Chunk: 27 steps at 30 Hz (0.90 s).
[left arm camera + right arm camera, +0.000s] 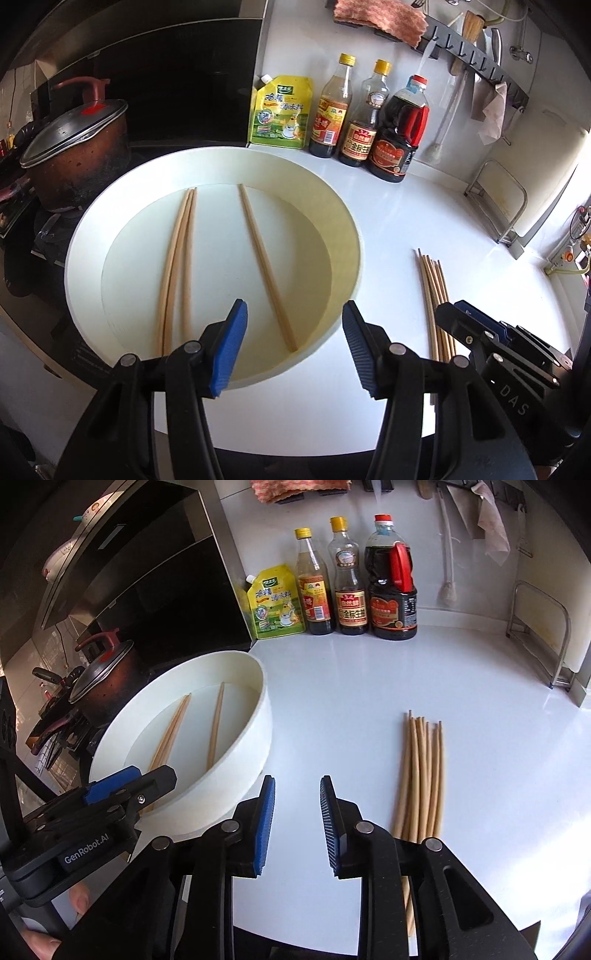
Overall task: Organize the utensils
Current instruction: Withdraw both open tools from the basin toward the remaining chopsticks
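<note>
Both claws stand with their blue pads apart and nothing between them. Left claw [295,347] hangs over the near rim of the white basin [207,166], its pads a good way apart. Right claw [297,823] hangs over bare bench [351,686], its pads closer together, between the basin and the loose chopsticks.

Three chopsticks lie on the basin floor: a pair [177,258] side by side at the left and a single one [266,266] slanting at the right, well apart from the pair. On the bench to the right of the basin a bundle of chopsticks [421,768] lies roughly parallel, its near ends hidden under the right claw's arm.

Behind the basin, along the white wall, stand a yellow seasoning pouch [279,110] and three dark sauce bottles [364,122] in a row. At the left a dark pot [77,147] with a glass lid sits on the stove. On the wall hang a rack with hooks [480,62], a pink cloth [380,18] and a brush. At the far right a metal stand [543,635] holds a white board.
</note>
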Available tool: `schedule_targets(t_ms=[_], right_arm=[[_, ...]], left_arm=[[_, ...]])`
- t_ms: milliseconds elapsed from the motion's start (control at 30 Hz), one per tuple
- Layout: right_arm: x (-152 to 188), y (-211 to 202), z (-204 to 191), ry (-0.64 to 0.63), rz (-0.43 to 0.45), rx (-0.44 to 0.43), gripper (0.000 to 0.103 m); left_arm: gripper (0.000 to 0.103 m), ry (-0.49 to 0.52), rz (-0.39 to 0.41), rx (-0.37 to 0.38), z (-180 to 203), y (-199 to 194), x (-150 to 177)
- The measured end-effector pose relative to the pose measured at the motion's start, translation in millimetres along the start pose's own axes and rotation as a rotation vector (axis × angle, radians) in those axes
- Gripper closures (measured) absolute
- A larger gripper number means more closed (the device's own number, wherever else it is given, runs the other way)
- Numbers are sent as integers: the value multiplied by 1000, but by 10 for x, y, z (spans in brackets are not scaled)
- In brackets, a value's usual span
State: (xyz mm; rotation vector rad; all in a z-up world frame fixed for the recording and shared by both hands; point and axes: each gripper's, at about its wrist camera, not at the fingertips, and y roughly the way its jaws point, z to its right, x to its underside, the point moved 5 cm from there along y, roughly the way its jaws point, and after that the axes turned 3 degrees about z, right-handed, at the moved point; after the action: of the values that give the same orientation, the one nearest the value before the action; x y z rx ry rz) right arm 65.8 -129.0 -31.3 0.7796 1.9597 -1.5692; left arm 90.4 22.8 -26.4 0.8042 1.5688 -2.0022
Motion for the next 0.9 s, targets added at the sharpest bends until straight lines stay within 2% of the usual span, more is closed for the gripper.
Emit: schedule_targets(t_ms=[467,900], right_arm=[[60,-194,581,53,24,45,74],[206,-121,1205,121,-3,96,71]], left_arm=[[46,76,-13,38,553,35,85],[46,127,-53,53,966,229,178]])
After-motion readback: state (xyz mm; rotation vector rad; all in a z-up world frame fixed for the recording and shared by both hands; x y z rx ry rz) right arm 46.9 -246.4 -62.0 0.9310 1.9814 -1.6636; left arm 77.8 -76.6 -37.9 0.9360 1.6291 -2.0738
